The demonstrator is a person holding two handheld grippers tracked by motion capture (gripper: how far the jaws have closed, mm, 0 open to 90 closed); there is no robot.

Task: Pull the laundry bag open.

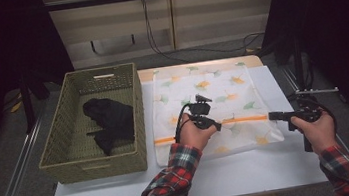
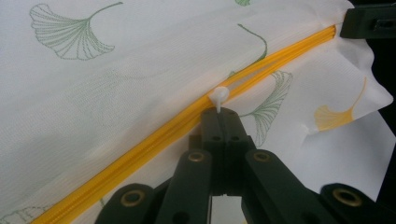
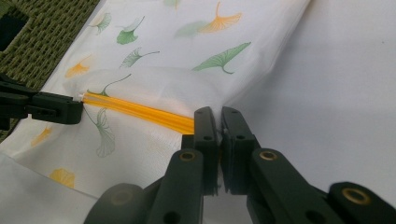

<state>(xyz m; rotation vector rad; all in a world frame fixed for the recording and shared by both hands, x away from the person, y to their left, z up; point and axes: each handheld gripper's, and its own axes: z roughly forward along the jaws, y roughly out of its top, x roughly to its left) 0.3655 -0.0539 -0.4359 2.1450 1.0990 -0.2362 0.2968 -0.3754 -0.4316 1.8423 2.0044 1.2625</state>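
Left gripper view is giving us the closest look: our left gripper is pinching the white zipper pull on the orange zipper, jaws closed on it. Right gripper view is showing our right gripper clamping the zipper's end at the edge of the laundry bag. High view is adding what neither close-up offers: the bag is lying flat on the white table, just beside a woven basket holding dark clothing.
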